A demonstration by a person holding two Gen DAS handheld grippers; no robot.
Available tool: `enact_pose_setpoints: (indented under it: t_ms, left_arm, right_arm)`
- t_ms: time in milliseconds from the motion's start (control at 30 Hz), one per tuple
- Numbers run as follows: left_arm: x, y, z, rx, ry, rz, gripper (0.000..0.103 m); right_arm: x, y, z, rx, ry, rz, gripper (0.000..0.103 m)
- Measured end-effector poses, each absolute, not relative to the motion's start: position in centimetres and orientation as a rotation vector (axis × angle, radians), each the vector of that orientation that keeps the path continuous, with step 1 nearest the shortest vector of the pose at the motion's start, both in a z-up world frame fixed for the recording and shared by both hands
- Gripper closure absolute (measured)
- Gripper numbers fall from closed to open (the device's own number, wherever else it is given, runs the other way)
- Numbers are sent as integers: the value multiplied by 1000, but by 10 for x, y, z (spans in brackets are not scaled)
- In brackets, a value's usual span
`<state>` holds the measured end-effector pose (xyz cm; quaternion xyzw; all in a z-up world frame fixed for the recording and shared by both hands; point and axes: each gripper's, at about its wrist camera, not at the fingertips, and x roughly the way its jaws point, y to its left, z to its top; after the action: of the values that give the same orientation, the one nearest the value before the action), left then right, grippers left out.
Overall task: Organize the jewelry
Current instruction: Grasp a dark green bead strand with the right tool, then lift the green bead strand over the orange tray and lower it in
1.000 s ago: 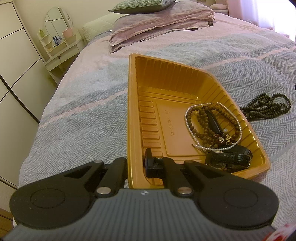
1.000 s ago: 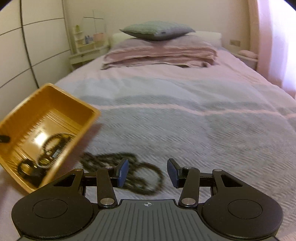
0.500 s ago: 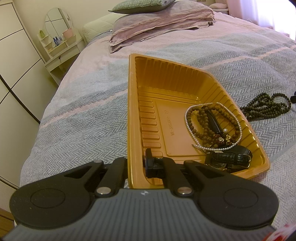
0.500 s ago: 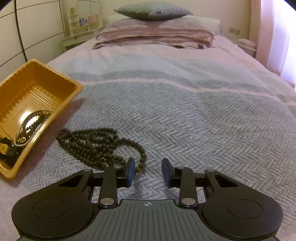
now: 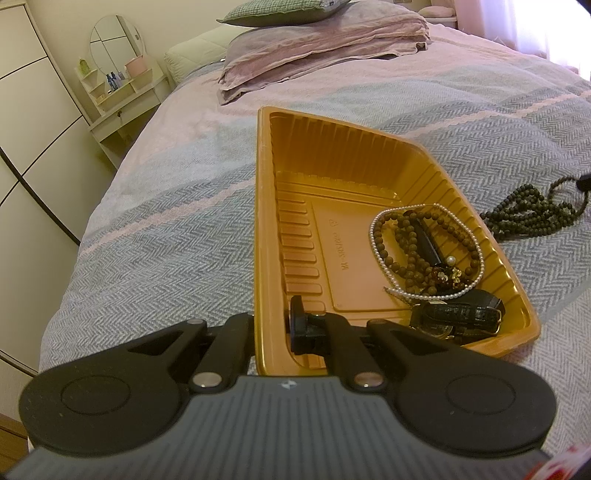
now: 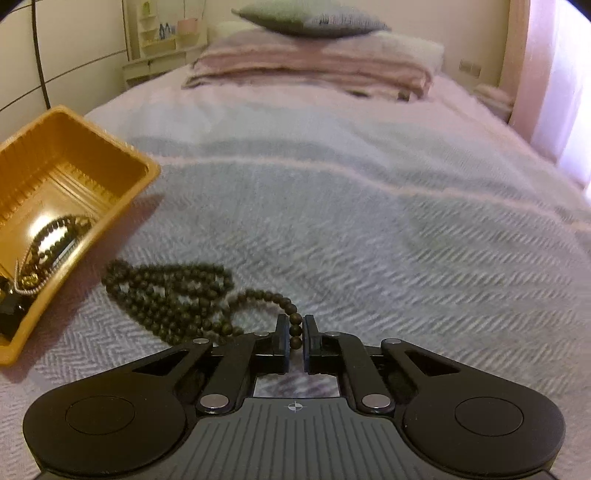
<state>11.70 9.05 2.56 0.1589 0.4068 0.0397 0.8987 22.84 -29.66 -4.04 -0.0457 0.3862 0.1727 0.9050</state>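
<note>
A gold plastic tray (image 5: 266, 206) lies on the bed. My left gripper (image 5: 273, 325) is shut on the tray's near rim, one finger outside and one inside. In the tray lie a pearl strand (image 5: 376, 243), a brown bead bracelet (image 5: 399, 236) and a black watch (image 5: 458, 314). A dark bead necklace (image 5: 532, 214) lies on the blanket right of the tray. In the right wrist view my right gripper (image 6: 294, 338) is shut on a strand of this dark bead necklace (image 6: 166, 295), whose bulk still rests on the blanket beside the tray (image 6: 140, 181).
The bed has a grey-and-pink herringbone blanket (image 6: 369, 221). Folded pink bedding and a green pillow (image 6: 310, 18) sit at the head. A white vanity with a mirror (image 5: 114, 74) and wardrobe doors stand at the left.
My right gripper has moved onto the dark bead necklace and closed on one of its strands. The left gripper and the tray have not moved.
</note>
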Motion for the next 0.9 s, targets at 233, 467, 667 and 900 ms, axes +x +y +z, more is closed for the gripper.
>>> enact_pose_setpoints:
  t_ms: [233, 467, 667, 900]
  left_arm:
    - [117, 90, 26, 326, 840, 82, 100]
    - [116, 90, 26, 326, 838, 81, 100]
    - [117, 90, 27, 323, 839, 79, 100]
    - [117, 91, 25, 323, 841, 77, 100]
  right_arm:
    - [208, -305, 11, -190, 664, 345, 96]
    - [196, -300, 46, -228, 608, 386, 96]
    - [187, -266, 58, -236, 595, 501, 96]
    - [183, -201, 58, -234, 585, 672, 96]
